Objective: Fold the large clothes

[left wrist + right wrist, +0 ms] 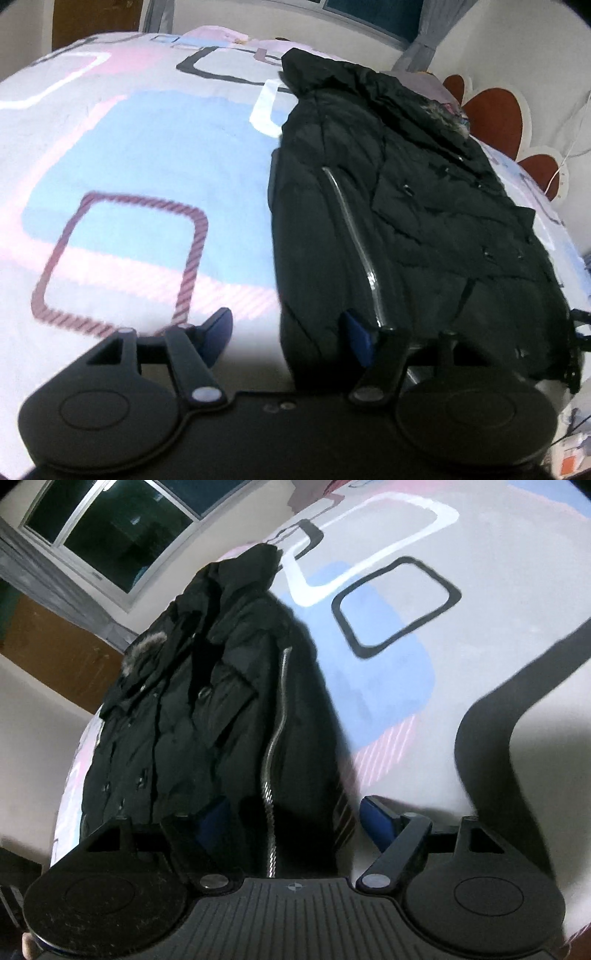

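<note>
Two claws, both mine, hang above the near end of the coat, and both are spread wide with nothing between their fingers. From my left claw point(288, 334), the coat point(399, 206) sits ahead and to the right: my right-hand blue pad is over its near hem while the left-hand pad is over bare bedsheet point(122, 155). From my right claw point(295, 819), the same coat point(207, 701) is ahead and to the left, its hem reaching under my left-hand finger, with the other finger over the sheet.

Lengthwise, the coat runs straight away from me, hem nearest, then the silver zipper point(351, 236) climbing along that same line, then the buttoned flap, then the fur trim point(443, 114) and the hood farthest off. It already looks doubled over along its length, lying narrow.

I judge the next fold to be crosswise, bringing the near hem up toward the hood. Both claws are close to the hem; the left looks slightly nearer the coat's left corner, the right nearer the zipper side.

Beyond the coat, past the bed, I see a window point(110, 528) and a wall.
</note>
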The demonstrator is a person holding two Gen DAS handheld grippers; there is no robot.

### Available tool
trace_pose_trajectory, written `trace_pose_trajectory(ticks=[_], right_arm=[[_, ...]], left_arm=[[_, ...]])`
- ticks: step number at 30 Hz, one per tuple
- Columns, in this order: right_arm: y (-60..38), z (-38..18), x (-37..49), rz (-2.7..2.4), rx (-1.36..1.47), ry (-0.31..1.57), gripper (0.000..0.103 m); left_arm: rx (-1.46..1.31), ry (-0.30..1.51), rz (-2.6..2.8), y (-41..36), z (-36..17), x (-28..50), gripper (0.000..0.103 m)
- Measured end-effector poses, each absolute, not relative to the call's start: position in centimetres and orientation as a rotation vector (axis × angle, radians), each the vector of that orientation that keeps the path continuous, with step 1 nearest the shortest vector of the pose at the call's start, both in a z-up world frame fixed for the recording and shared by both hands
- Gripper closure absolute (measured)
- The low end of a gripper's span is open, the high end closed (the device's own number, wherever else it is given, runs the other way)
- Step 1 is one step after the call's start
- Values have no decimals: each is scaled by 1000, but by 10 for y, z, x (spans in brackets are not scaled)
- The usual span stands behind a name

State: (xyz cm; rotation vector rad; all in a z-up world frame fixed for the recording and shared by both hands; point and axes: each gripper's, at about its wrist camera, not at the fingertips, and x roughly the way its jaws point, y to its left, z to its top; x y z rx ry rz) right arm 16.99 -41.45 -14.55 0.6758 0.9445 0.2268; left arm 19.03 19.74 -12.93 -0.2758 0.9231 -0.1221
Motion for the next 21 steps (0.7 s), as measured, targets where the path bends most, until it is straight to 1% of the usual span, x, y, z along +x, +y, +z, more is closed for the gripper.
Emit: trace_pose_trajectory(ticks=[1, 11, 12, 14, 15, 16, 17, 18, 19, 21], right_arm=[[-413, -146, 168, 239, 684, 945, 25], [-402, -156, 162, 352, 780, 945, 26], [-400, -157, 163, 363, 770, 945, 26], [-399, -156, 163, 378, 748, 947, 27], [-399, -156, 163, 385, 737, 960, 42], [-399, -157, 164, 386, 736, 970, 57], [-402, -158, 164, 386, 747, 975, 63], [-405, -159, 164, 382, 759, 971, 78], [-410, -158, 162, 385, 794, 955, 85], [-417, -151, 157, 401, 856, 893, 88]], left_arm=[[-288, 923, -129, 197, -130, 188, 40], [-451, 944, -304, 176, -141, 175, 42], [-460, 944, -308, 175, -142, 177, 45], [-469, 946, -303, 174, -145, 179, 67], [-490, 946, -300, 177, -147, 180, 71], [-526, 943, -305, 182, -149, 180, 78], [-557, 935, -310, 186, -151, 179, 81], [-569, 927, -313, 188, -152, 178, 84], [-573, 910, -314, 189, -151, 176, 87], [-577, 877, -318, 189, -147, 171, 89]])
